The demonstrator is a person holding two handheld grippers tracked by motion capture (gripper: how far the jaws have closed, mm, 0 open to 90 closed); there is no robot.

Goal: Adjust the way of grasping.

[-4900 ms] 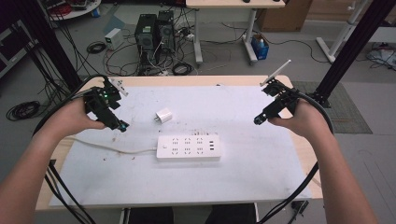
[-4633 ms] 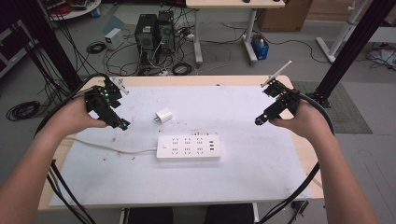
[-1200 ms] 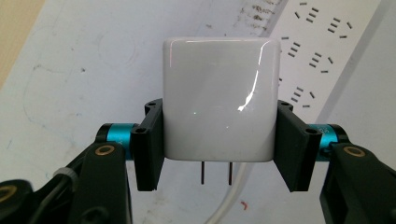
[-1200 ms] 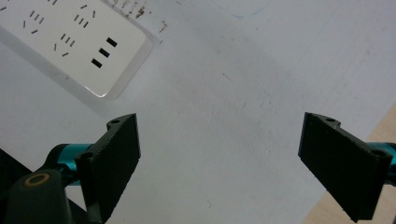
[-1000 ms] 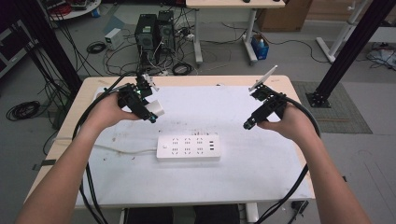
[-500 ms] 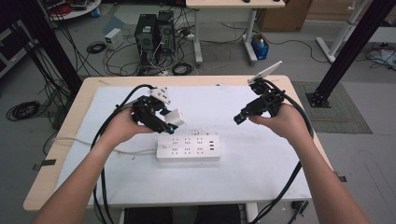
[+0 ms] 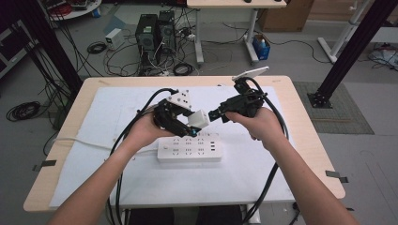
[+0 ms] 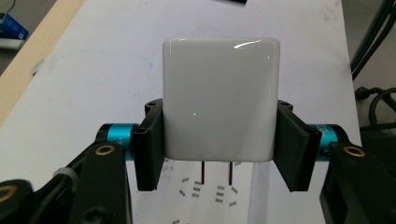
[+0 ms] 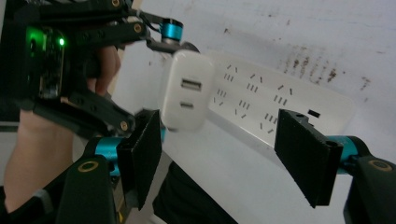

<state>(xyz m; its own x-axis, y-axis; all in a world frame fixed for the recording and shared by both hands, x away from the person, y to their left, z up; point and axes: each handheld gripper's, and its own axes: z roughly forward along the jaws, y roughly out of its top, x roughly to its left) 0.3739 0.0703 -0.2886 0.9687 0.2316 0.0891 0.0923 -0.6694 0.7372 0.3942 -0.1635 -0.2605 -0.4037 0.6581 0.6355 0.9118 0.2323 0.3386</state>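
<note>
The left gripper [image 7: 187, 123] clamps a white USB charger [image 7: 199, 119] by its two sides, lifted above the white power strip [image 7: 189, 149] on the table [image 7: 65, 154]; its two prongs [image 8: 216, 173] point down toward the strip's sockets. The right gripper [image 7: 217, 114] hovers just beside the charger, jaws spread wide and holding nothing, the charger's port face turned toward it.

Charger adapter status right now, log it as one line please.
left hand-held gripper: shut on white charger adapter | prongs down, above power strip | right hand-held gripper: open, facing adapter
</note>
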